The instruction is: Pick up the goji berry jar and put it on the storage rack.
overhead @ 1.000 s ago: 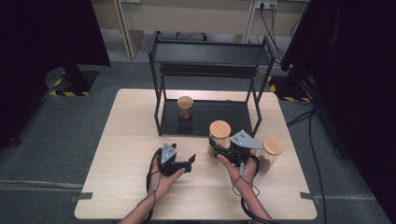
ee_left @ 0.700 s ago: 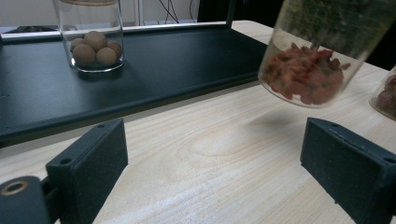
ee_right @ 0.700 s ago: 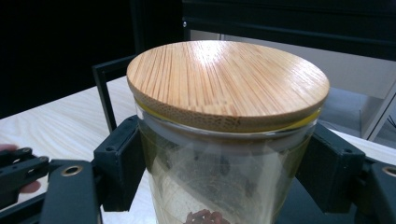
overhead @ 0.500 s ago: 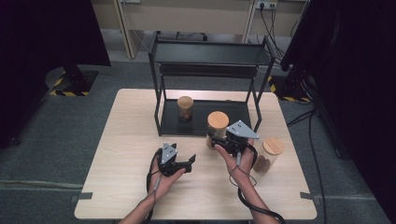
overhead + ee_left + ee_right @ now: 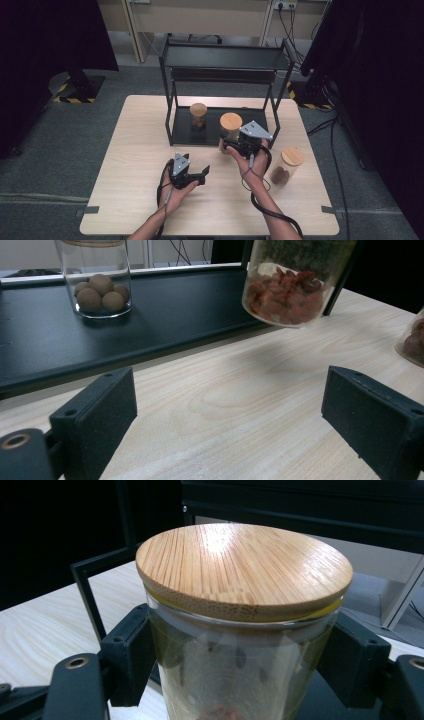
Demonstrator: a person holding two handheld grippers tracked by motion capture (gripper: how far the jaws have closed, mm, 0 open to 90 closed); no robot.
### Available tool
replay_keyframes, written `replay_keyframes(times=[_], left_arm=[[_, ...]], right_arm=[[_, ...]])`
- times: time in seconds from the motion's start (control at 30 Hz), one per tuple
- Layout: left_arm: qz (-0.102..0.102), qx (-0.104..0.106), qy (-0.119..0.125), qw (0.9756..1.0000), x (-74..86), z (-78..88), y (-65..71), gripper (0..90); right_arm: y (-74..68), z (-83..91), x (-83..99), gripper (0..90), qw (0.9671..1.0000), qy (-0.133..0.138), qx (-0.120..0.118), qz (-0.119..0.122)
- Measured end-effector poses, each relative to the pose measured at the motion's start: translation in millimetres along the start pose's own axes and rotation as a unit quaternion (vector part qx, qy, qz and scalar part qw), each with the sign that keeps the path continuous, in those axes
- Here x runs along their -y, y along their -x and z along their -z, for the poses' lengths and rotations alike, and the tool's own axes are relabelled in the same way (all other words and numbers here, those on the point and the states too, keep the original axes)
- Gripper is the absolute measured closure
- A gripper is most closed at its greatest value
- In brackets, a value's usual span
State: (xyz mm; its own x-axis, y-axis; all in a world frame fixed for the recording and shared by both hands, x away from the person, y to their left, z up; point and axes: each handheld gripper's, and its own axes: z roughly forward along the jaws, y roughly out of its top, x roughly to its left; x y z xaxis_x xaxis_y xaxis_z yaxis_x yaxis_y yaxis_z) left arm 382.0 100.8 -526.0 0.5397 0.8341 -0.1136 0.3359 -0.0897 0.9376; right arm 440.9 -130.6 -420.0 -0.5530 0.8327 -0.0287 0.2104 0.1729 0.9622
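From the high view I see my right gripper (image 5: pixel 231 145) closed on a glass jar with a bamboo lid (image 5: pixel 230 128), held up off the wooden table (image 5: pixel 135 150) at the front edge of the black two-tier rack (image 5: pixel 220 57), just right of the rack's middle. My left gripper (image 5: pixel 200 176) rests nearer me on the table with its jaws spread and nothing between them. A second jar with round brown balls (image 5: pixel 198 115) stands upright on the rack's bottom shelf, left of the one I hold, and a third jar (image 5: pixel 285 166) stands on the table to the right of my right hand, apart from the rack. In the left gripper view my two black jaws stand wide apart over bare wood; beyond them the jar of brown balls (image 5: pixel 99 282) sits on the dark shelf (image 5: pixel 165 310), and the held jar (image 5: pixel 295 282), tilted and clear of the table, shows red dried pieces in its lower part. The edge of the third jar (image 5: pixel 412 340) peeks in at the right border. In the right gripper view the pads (image 5: pixel 132 655) press on both sides of the glass just below the bamboo lid (image 5: pixel 242 567), which sits flat on the jar; the rack's frame (image 5: pixel 95 587) and the table lie behind it.
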Motion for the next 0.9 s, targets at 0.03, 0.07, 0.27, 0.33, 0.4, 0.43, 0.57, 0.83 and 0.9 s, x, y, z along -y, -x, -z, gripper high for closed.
replay_keyframes(times=[0.03,0.07,0.27,0.33,0.4,0.43,0.57,0.83,0.9], left_arm=[[0.0,0.0,0.0,1.0,0.0,0.0,0.0,6.9],[0.0,0.0,0.0,1.0,0.0,0.0,0.1,7.0],[-0.002,0.0,0.0,1.0,0.0,0.0,0.4,7.1],[-0.003,0.0,0.0,1.0,0.0,0.1,0.4,7.1],[-0.002,0.0,0.0,1.0,0.0,0.1,0.4,7.1],[-0.002,0.0,0.0,1.0,0.0,0.0,0.4,7.1],[-0.004,0.0,0.0,1.0,0.1,0.1,0.7,7.1],[-0.004,0.0,0.001,1.0,0.1,0.2,0.9,7.1],[-0.004,0.0,0.001,1.0,0.1,0.2,0.9,7.1]], right_arm=[[0.7,-1.3,-1.0,25.1,1.0,0.0,0.001,0.0],[1.3,-2.6,-2.1,25.0,1.0,0.0,0.002,-0.001],[5.5,-9.7,-7.7,25.0,1.0,0.001,0.008,-0.004],[7.2,-12.4,-9.1,25.1,0.9999,0.0,0.01,-0.005],[8.4,-14.7,-9.8,25.0,0.9999,0.0,0.012,-0.007],[8.7,-15.4,-9.9,25.1,0.9999,0.0,0.012,-0.008],[10.2,-19.7,-10.7,25.0,0.9998,-0.002,0.014,-0.012],[12.2,-28.6,-14.8,25.0,0.9998,-0.004,0.017,-0.012],[13.0,-30.6,-16.0,25.0,0.9997,-0.005,0.019,-0.012]])
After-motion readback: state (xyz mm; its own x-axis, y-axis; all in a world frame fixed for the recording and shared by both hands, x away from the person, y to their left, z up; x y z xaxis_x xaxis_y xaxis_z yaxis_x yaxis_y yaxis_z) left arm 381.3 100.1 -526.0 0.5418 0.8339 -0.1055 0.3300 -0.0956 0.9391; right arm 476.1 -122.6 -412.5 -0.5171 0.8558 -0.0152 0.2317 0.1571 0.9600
